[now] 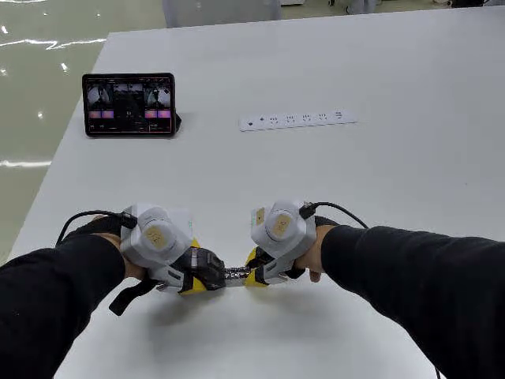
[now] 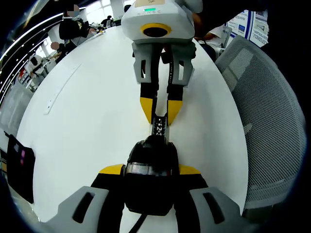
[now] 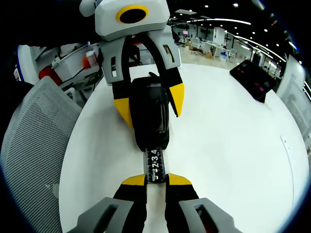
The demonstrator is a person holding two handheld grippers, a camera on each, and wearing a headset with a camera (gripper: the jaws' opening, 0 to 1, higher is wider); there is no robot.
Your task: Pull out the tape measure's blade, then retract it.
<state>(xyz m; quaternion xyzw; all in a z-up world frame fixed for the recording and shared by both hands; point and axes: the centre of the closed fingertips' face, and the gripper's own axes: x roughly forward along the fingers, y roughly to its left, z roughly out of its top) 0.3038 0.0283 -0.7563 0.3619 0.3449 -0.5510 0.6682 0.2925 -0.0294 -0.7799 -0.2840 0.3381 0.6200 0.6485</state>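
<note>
- at the near edge of the white worktop [image 1: 316, 63], your left gripper [image 2: 150, 170] and right gripper [image 3: 156, 180] meet tip to tip. in the head view the right one sits at 3 o'clock of the left.
- the left gripper's yellow-tipped fingers [image 2: 111, 170] are closed partway, clamped on the black tape measure [image 3: 150, 116] with one finger on each side of its case. whether the case rests on the worktop or hangs just above it cannot be told.
- a short length of blade [image 3: 155, 162] is out of the case and runs straight toward the right gripper. the numbers 2, 3 and 4 are readable on it in the right gripper view.
- the right gripper's fingers [image 3: 181, 179] are pinched almost shut on the blade's free end, with a yellow tip pressed to either side of it.
- in the head view the tape measure lies between the two grippers, at 6 o'clock on the worktop and close to your body.
- a dark tablet [image 1: 129, 104] stands propped at 11 o'clock from the grippers, its screen lit. a white power strip [image 1: 297, 120] lies flat at about 1 o'clock, and both are well apart from the work.
- black sleeves [image 1: 47, 300] cover both your forearms, and a grey mesh chair [image 2: 262, 121] shows beside the worktop in the two gripper views.
</note>
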